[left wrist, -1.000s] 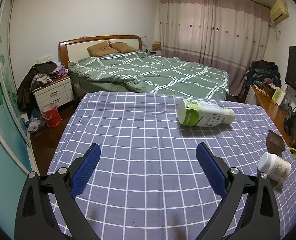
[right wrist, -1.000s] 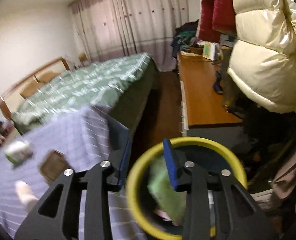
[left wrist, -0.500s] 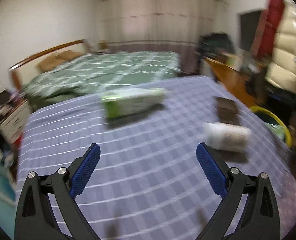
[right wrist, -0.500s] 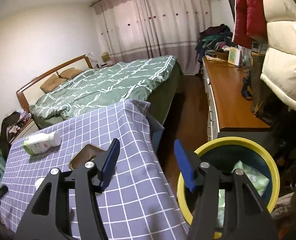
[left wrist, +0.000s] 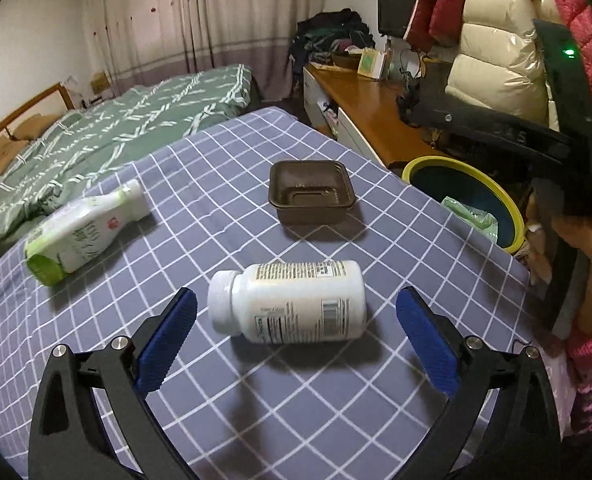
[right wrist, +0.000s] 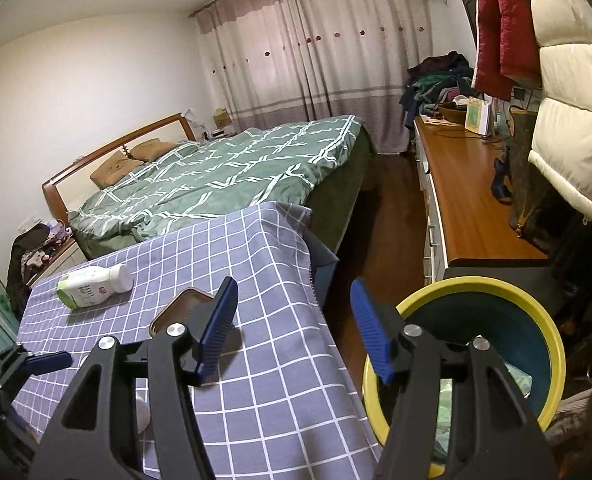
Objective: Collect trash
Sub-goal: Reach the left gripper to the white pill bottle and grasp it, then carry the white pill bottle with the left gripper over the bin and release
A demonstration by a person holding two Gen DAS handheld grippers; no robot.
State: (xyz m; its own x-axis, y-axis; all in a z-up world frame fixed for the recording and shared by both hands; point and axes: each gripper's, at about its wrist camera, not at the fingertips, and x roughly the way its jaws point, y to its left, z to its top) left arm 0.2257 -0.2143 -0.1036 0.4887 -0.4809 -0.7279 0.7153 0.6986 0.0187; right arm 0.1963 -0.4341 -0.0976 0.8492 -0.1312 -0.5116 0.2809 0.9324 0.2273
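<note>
A white pill bottle [left wrist: 288, 302] lies on its side on the checked tablecloth [left wrist: 216, 160]. My left gripper [left wrist: 296, 294] hovers over it, jaws opening wide; the bottle lies between the blue pads [left wrist: 168, 336], untouched. Farther off are a brown plastic tray [left wrist: 311, 194] and a fallen green-and-white drink bottle [left wrist: 84, 232]. The yellow-rimmed bin [left wrist: 415, 164] stands off the table's right edge, with green wrapping [left wrist: 471, 216] inside. In the right wrist view, my right gripper [right wrist: 294, 286] is open and holds nothing, over the gap between the table edge and the bin [right wrist: 455, 284]. Its finger partly hides the tray [right wrist: 184, 304].
A bed with a green quilt [right wrist: 224, 172] stands beyond the table. A wooden desk [right wrist: 467, 200] runs along the right wall, with padded jackets [right wrist: 567, 120] hanging over it. A strip of dark floor [right wrist: 387, 216] separates bed and desk. A hand [left wrist: 591, 248] holds the right gripper's body.
The left gripper swung right, from the drink bottle to close over the pill bottle. The right gripper opened wider and drew back from over the bin toward the table edge.
</note>
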